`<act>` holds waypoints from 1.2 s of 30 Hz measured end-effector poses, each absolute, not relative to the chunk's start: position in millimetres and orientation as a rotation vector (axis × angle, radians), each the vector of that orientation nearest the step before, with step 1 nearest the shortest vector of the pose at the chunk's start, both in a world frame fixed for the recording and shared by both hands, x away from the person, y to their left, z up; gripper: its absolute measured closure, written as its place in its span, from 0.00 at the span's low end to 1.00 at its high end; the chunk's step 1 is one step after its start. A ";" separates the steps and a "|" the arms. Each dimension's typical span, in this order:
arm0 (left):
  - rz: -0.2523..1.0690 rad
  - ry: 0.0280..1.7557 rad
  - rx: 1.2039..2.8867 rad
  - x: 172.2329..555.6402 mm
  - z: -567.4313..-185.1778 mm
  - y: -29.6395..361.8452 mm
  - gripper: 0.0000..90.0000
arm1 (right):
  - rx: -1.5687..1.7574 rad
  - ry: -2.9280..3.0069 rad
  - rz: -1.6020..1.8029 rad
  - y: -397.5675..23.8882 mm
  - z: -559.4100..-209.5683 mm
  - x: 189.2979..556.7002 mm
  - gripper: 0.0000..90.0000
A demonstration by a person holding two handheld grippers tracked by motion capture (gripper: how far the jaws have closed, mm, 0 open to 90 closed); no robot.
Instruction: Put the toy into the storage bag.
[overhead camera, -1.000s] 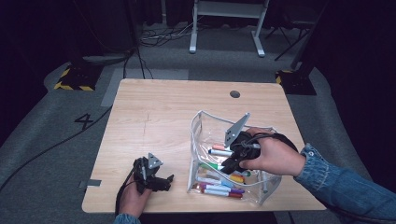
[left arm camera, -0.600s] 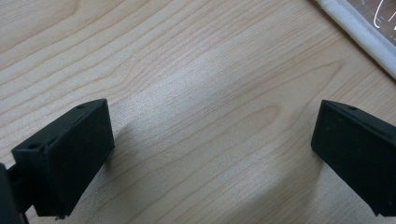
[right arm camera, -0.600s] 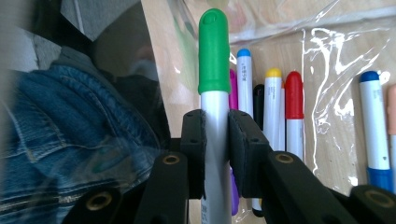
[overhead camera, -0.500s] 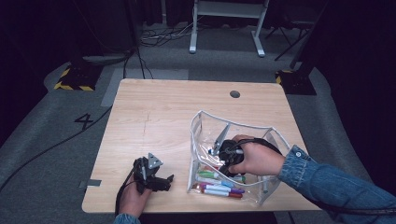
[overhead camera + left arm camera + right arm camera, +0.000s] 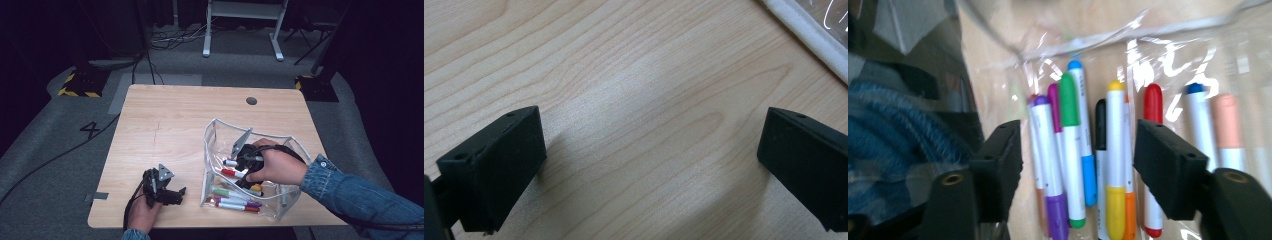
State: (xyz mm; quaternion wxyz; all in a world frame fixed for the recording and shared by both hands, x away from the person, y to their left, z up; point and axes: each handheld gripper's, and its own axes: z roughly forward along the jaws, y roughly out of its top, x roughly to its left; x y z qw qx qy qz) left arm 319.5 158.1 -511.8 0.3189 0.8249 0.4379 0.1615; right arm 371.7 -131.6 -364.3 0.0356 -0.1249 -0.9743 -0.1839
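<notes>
While our right gripper (image 5: pixel 1078 165) has just been opening over the markers (image 5: pixel 1068 150) in the pouch (image 5: pixel 215 150), nothing gripped, we centre one marker between the fingers (image 5: pixel 1163 165) before closing; left gripper (image 5: pixel 649 165) sits wide open, empty.

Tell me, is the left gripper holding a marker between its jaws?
No, the left gripper has open jaws over the bare wooden table, with nothing between them.

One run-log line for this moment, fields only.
right gripper: inside clear pouch, jaws just opened over markers, none gripped | left gripper: open above bare table
</notes>
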 end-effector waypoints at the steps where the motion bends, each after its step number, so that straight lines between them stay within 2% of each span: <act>1: 0.425 1.152 2.169 319.5 -511.9 158.1 0.00 | -0.397 -2.999 -0.582 -134.4 -361.2 371.9 0.39; 10: 0.425 1.152 2.169 319.5 -511.9 158.1 0.00 | -0.481 -3.068 -0.732 -167.8 -335.3 374.4 0.33; 20: 0.425 1.150 2.173 319.6 -511.7 158.3 0.00 | -0.588 -3.085 -0.914 -207.3 -303.0 374.3 0.32; 28: 0.425 1.149 2.174 319.6 -511.7 158.3 0.00 | -0.842 -3.044 -1.136 -260.2 -267.9 381.3 0.35; 36: 0.425 1.149 2.174 319.6 -511.7 158.3 0.00 | -1.101 -3.002 -1.183 -313.8 -266.8 392.2 0.39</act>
